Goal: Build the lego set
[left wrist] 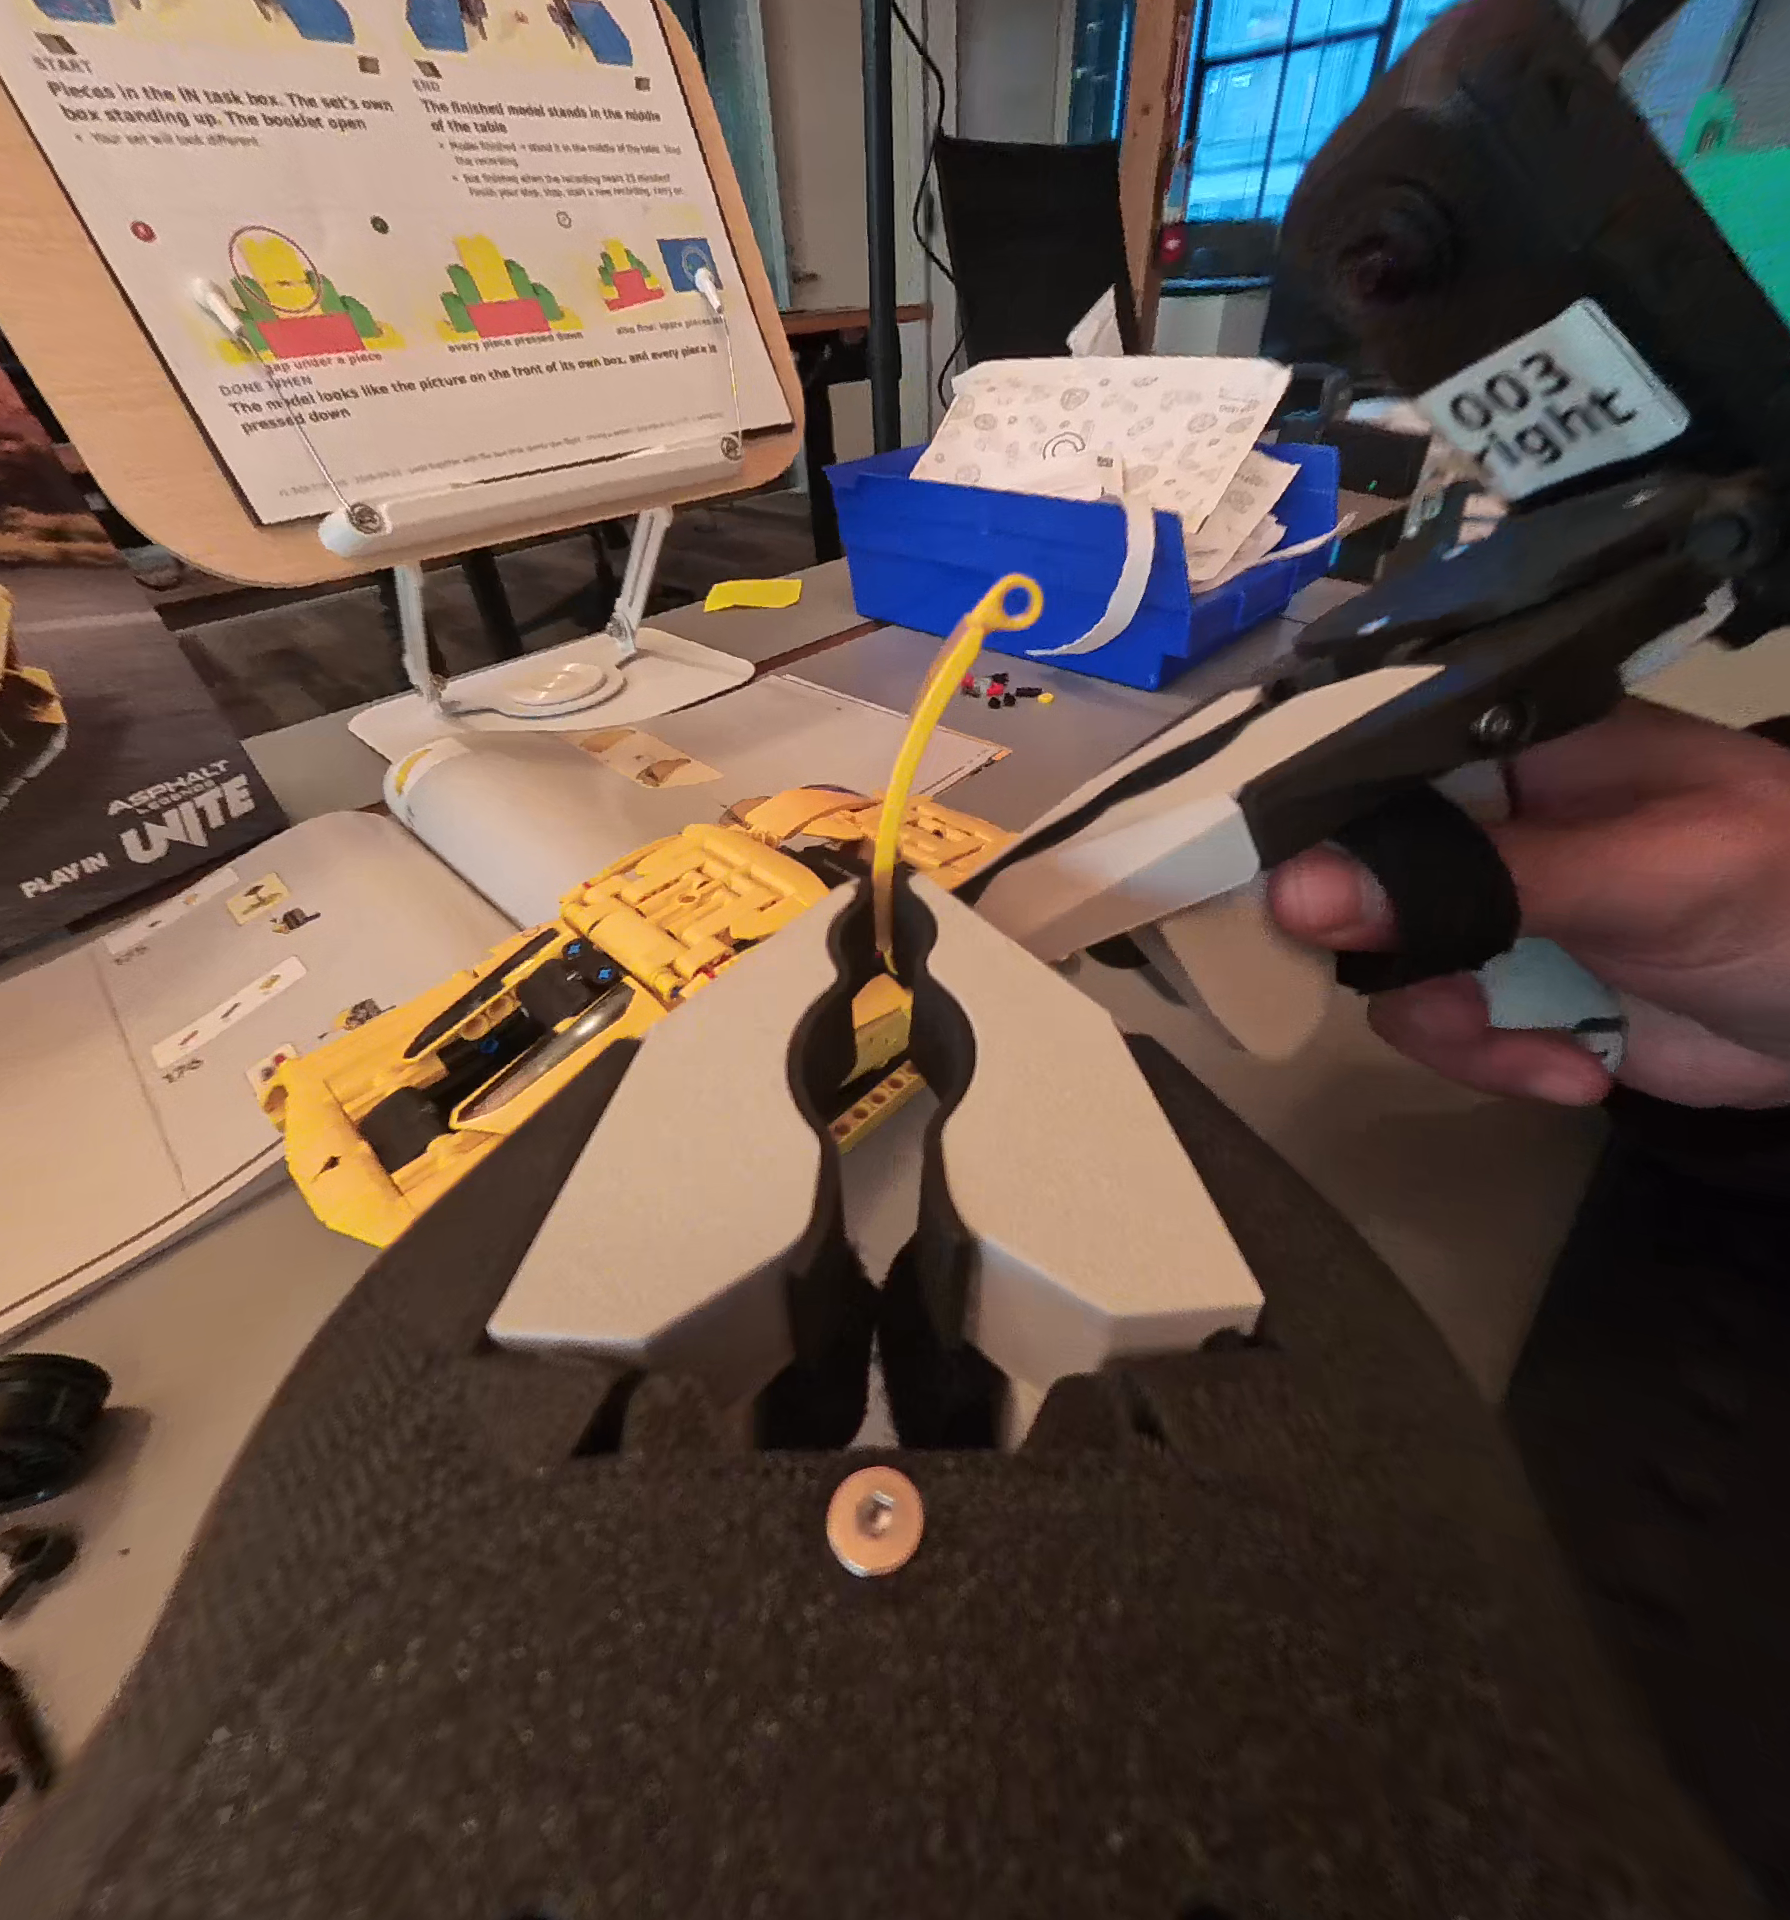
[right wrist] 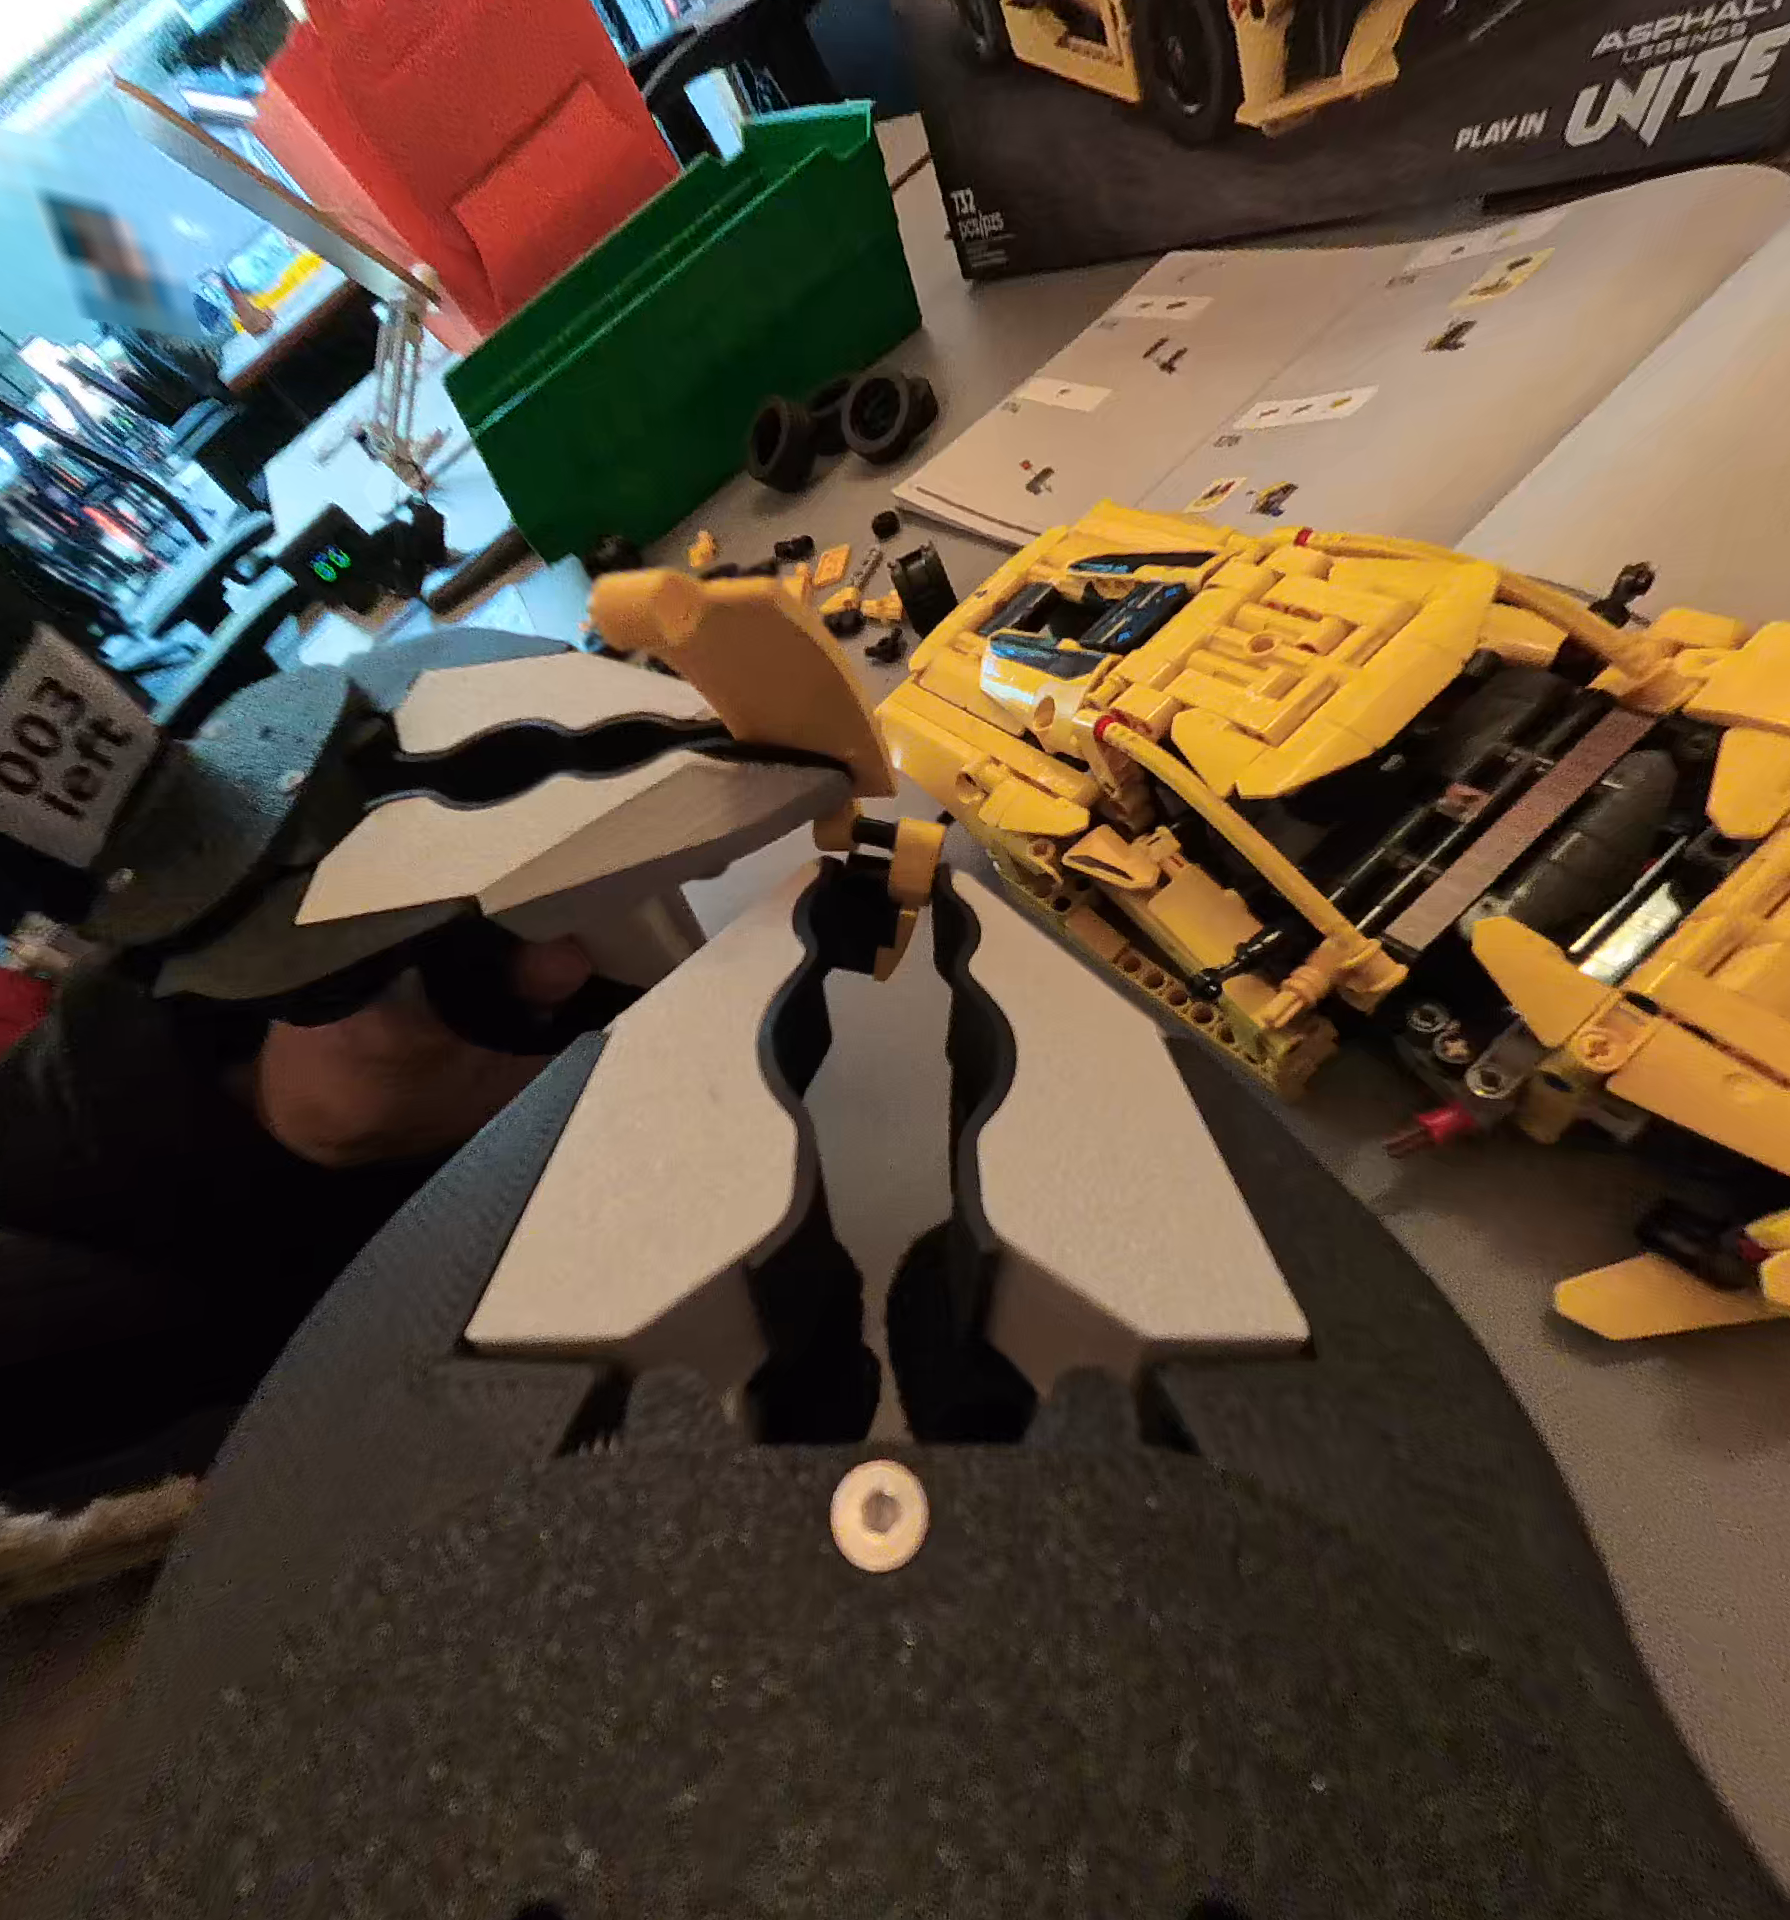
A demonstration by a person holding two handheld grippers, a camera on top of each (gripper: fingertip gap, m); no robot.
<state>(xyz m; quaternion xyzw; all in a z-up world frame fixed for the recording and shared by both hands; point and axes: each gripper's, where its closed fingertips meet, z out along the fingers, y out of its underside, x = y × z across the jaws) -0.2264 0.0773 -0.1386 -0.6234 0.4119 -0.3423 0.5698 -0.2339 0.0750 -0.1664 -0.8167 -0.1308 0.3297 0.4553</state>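
My left gripper (left wrist: pixel 883 920) is shut on a curved yellow panel (left wrist: pixel 935 727), which I see edge-on in the left wrist view and as a broad fender shape in the right wrist view (right wrist: pixel 766 665). My right gripper (right wrist: pixel 886 888) is shut on a small yellow and black connector piece (right wrist: pixel 906 862) held against the panel's lower edge. The two grippers meet tip to tip; the right one (left wrist: pixel 1130 831) comes in from the right, the left one (right wrist: pixel 579 790) from the left. The yellow car model (left wrist: pixel 662 935) (right wrist: pixel 1286 727) lies on the table just beyond them.
The open booklet (left wrist: pixel 91 1091) (right wrist: pixel 1338 343) lies under the car. The set's box (right wrist: pixel 1286 135) stands behind. A green bin (right wrist: pixel 683 343), black tyres (right wrist: pixel 839 416) and loose small parts (right wrist: pixel 849 592) are at the far side. A blue bin (left wrist: pixel 974 561) holds paper bags. An instruction stand (left wrist: pixel 403 260) is behind. My left and right fingertips are right by each other.
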